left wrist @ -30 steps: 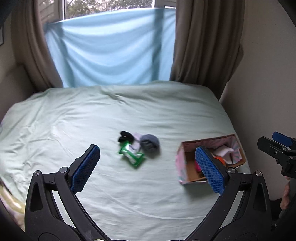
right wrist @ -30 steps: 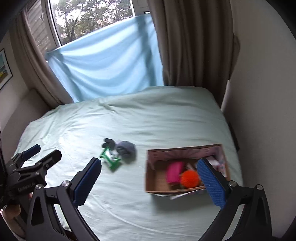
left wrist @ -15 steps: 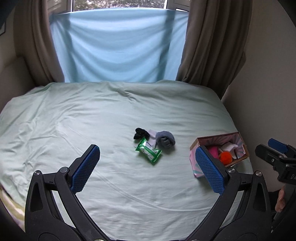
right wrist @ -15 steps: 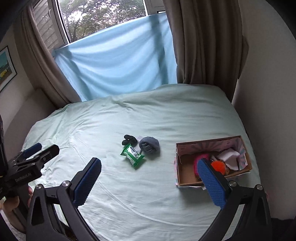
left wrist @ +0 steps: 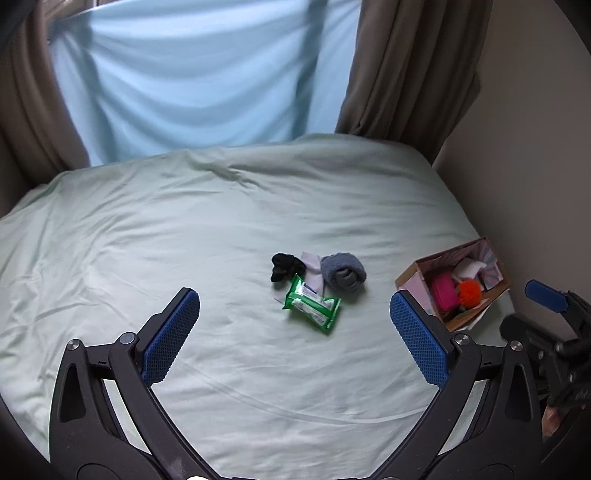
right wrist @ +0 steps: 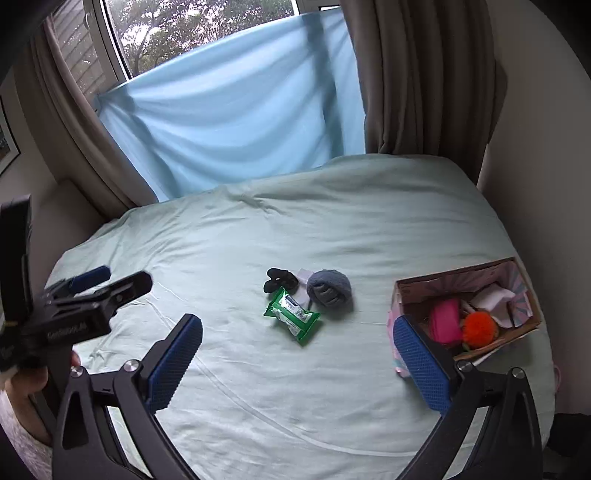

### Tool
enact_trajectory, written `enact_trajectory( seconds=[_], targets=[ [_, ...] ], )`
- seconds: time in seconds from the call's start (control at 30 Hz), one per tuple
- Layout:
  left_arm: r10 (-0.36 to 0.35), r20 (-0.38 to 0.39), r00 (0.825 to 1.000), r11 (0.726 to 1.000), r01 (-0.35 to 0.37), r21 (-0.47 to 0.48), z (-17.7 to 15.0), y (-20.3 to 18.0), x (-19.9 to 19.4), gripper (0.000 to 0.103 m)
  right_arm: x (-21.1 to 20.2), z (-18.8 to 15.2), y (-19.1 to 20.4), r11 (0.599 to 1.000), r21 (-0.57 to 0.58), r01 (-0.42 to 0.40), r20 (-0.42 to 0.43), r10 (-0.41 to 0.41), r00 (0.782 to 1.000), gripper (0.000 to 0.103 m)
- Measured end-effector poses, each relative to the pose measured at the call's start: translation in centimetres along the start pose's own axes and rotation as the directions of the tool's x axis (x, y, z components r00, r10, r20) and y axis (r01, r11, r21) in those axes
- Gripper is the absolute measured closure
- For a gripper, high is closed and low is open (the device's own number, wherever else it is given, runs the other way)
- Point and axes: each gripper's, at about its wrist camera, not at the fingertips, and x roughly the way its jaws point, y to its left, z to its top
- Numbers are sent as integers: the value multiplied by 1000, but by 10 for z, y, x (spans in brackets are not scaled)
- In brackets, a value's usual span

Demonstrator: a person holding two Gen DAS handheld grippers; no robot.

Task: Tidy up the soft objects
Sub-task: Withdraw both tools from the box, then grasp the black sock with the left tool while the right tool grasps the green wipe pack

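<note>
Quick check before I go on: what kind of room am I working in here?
Most likely a bedroom. The work surface is a bed under a pale green sheet, set against a window with brown curtains and a hung blue cloth. Socks and a cardboard box lie on it.

Your right gripper (left wrist: 546,295) only pokes in from the edge of the left wrist view, so you can't read its jaws there. In the cardboard box (right wrist: 458,282) your own blue finger pad (right wrist: 421,365) covers the near corner, and the stuff under the orange pom-pom (right wrist: 479,329) is too jumbled to name. The wipes pack (right wrist: 293,314) label is way too small to read.
</note>
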Motion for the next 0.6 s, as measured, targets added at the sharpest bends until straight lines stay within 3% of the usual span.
enact_trajectory(
  seconds=[0.37, 0.6],
  targets=[
    [0, -85, 996, 1000, 0, -7, 14, 29, 104, 0, 99, -8, 16, 993, -110, -41, -42, 37, 998, 0],
    [-3, -172, 985, 1000, 2, -6, 17, 39, 183, 1, 181, -19, 15, 980, -190, -52, -92, 35, 995, 0]
  ],
)
